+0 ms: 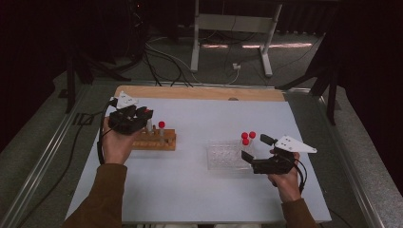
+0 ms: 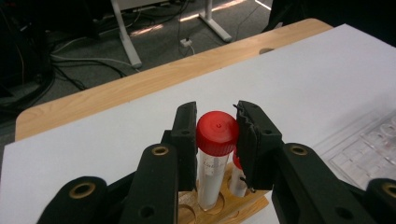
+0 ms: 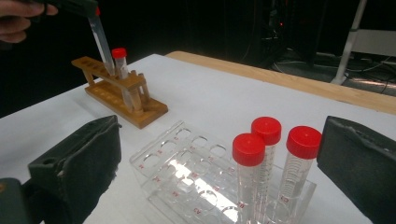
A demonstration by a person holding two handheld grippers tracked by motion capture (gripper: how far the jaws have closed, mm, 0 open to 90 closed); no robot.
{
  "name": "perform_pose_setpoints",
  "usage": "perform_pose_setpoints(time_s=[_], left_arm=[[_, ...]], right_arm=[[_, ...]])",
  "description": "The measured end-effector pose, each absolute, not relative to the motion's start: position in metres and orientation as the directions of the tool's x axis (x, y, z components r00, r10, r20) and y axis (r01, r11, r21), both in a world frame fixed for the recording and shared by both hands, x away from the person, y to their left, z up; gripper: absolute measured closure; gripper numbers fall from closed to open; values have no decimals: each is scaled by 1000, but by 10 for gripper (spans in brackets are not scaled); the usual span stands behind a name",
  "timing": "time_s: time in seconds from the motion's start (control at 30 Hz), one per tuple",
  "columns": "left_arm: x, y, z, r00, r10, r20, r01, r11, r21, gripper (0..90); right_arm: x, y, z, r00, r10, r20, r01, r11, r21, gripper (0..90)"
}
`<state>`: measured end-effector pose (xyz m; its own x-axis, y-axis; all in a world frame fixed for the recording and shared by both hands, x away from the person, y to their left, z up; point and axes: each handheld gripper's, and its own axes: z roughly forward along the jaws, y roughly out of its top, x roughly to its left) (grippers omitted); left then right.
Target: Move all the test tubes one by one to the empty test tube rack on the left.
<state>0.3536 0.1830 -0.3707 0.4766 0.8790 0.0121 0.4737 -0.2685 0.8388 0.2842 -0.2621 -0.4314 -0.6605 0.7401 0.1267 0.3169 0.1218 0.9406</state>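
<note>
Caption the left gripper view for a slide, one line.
Left gripper jaws clamp the red cap of a tube standing in the wooden rack.

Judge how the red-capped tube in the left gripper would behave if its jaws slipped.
The tube looks smooth and clear, so probably slippery. The left gripper clamps its cap, and its tip sits at the wooden rack, so it might drop in. Being round, it would likely roll on the table.
</note>
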Motion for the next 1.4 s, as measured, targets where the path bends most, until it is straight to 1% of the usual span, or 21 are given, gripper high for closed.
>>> perform_pose_setpoints(time_s=[0.6,0.87,1.1,1.13,1.2,1.27,1.4], left_arm=[[355,185,-411,461,887,-29,532,-250,809,710],[357,184,-422,462,886,-34,553,-258,792,709],[357,184,-422,478,877,-46,549,-258,795,699],[357,185,-422,479,876,-51,547,-252,799,683],[356,187,-421,483,873,-72,541,-232,809,621],[355,188,-420,478,875,-83,543,-220,810,522],[350,195,-415,483,869,-110,522,-185,832,464]], right_arm=[[284,-262,-431,-663,738,125,313,122,942,0],[284,-263,-431,-662,738,127,312,118,943,0],[284,-262,-431,-665,736,126,312,120,943,0],[284,-261,-431,-665,737,125,311,121,943,0],[284,-262,-431,-664,737,124,314,125,941,0],[285,-262,-432,-662,739,124,316,125,940,0],[285,-262,-433,-655,746,122,319,127,939,8]])
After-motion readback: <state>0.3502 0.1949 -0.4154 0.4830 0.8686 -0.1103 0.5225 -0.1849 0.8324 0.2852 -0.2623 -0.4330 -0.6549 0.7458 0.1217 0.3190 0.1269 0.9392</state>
